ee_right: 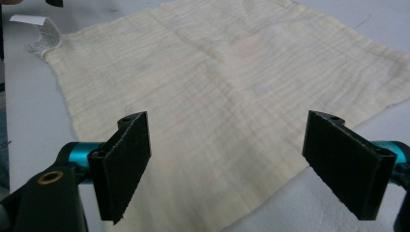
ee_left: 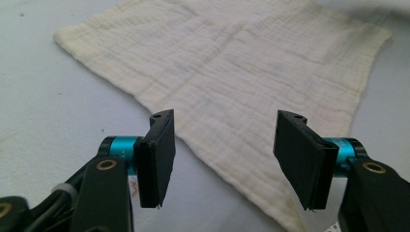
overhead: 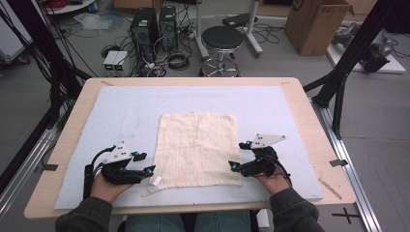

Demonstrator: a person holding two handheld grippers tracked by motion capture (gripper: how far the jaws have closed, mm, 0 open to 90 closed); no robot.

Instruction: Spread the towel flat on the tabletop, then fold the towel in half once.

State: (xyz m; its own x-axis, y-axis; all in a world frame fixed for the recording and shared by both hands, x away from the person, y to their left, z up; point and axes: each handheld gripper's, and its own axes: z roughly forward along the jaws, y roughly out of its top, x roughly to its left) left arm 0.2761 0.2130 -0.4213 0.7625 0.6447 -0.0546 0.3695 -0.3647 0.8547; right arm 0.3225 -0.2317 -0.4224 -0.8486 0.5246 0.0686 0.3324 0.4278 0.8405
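Cream cloth [overhead: 198,149] lies flat between both open hand-held grippers

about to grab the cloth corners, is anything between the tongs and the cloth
Nothing visible. The left tongs and right tongs stand open at the near corners of the cream cloth, which lies flat on the mat. A white tag lies at the left corner.

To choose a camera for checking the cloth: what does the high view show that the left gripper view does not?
High view: the whole table, both hands with the left gripper and right gripper at the cloth's near corners.
Left gripper view: its open pads close up, nothing between them.
Both: the cream cloth lying flat.
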